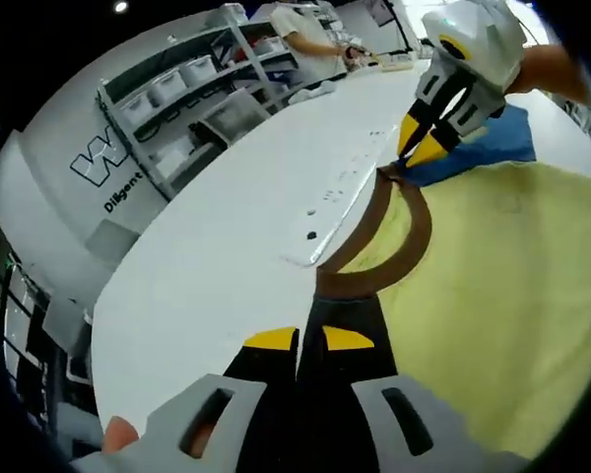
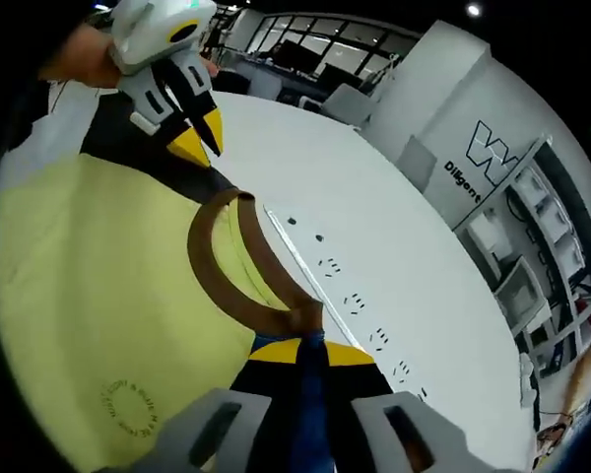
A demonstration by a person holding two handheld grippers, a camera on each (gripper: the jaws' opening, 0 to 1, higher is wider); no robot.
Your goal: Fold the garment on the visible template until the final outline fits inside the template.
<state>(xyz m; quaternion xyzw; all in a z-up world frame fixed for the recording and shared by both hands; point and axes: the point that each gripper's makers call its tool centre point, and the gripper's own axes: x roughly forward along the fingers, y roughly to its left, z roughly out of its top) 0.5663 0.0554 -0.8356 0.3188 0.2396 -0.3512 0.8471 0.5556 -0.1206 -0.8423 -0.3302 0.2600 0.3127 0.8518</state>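
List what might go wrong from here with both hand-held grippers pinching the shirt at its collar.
1. The left hand-held gripper and right hand-held gripper grip the yellow shirt beside its brown collar; uneven pulling may stretch it.
2. The shirt could drag past the template edge.
3. Thin pinches may slip.

Pale yellow garment [image 1: 502,286], brown collar [image 1: 394,251], blue sleeve [image 1: 488,148], white table [image 1: 227,246]

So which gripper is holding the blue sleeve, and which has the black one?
The right gripper pinches the blue sleeve at the brown collar's far end. The left gripper grips the black sleeve, its jaws shut on the fabric.
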